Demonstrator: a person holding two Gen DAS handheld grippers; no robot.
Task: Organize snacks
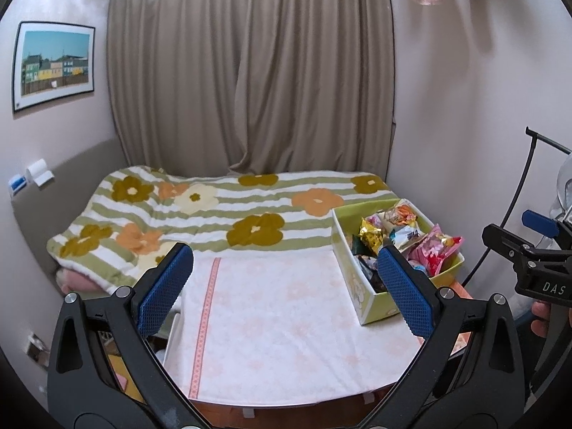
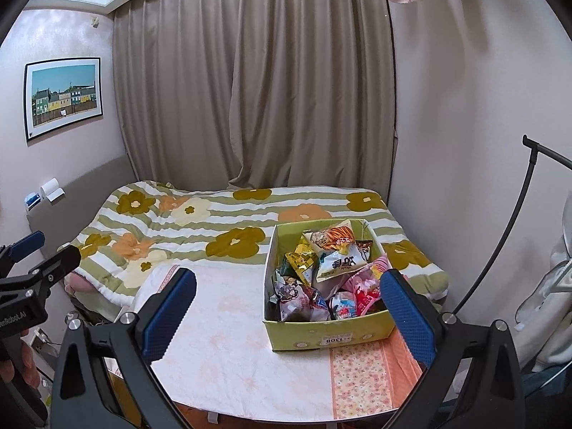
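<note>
A yellow-green cardboard box [image 2: 332, 338] full of snack packets [image 2: 339, 261] stands on the right side of a table covered with a pale floral cloth [image 2: 232, 339]. It also shows in the left wrist view [image 1: 361, 286], with its packets [image 1: 404, 228]. My left gripper [image 1: 286, 286] is open and empty above the cloth, left of the box. My right gripper [image 2: 287, 318] is open and empty, its right finger beside the box's near right corner. Each gripper shows at the edge of the other's view.
A bed with a green-striped flowered blanket [image 2: 214, 228] lies right behind the table. Beige curtains [image 2: 257, 89] hang at the back. A black curved stand [image 2: 514, 228] and white items are on the right by the wall.
</note>
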